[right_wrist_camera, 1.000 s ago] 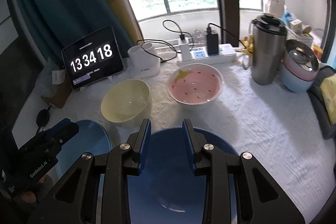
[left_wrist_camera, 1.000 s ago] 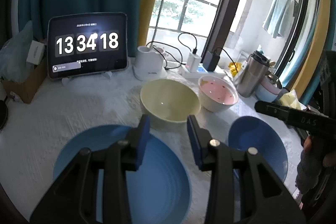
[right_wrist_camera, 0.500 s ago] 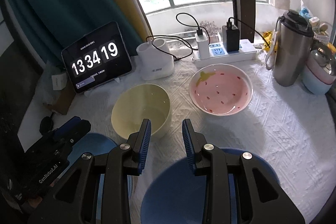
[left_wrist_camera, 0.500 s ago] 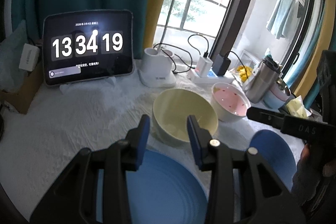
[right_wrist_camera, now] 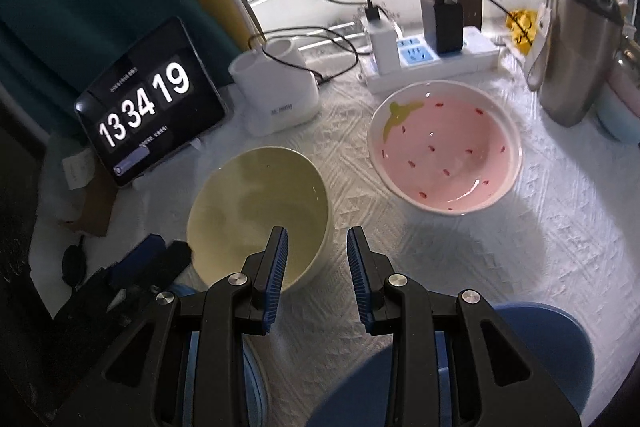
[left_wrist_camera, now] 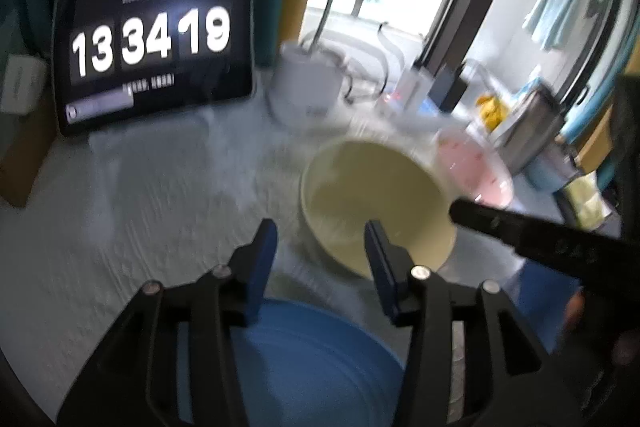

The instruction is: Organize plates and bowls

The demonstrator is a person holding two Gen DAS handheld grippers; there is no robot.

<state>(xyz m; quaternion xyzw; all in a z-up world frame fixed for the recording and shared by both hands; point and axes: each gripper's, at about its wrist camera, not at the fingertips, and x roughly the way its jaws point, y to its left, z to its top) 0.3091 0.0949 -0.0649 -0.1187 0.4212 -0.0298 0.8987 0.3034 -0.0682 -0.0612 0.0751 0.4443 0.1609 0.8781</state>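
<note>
both tools are up over the worktop (right_wrist_camera: 540,235) and nothing is gripped. the left hand-held gripper (left_wrist_camera: 320,247) is spread wide, its right finger hanging over the near rim of the yellow bowl (left_wrist_camera: 372,203), its left finger over bare cloth; this view is blurred. the right hand-held gripper (right_wrist_camera: 316,251) is spread too, its left finger over the yellow bowl's near rim, its right finger just beside the bowl over the cloth. the yellow bowl (right_wrist_camera: 260,215) sits mid-worktop, the pink strawberry bowl (right_wrist_camera: 444,147) close on its right, apart from it. a big blue plate (left_wrist_camera: 320,367) lies under the left tool, a smaller blue plate (right_wrist_camera: 536,347) under the right. at the back, the tablet clock (right_wrist_camera: 148,107) reads 13 34 19, with a white lamp base (right_wrist_camera: 280,95), a power strip (right_wrist_camera: 432,55) and a steel flask (right_wrist_camera: 572,43).
</note>
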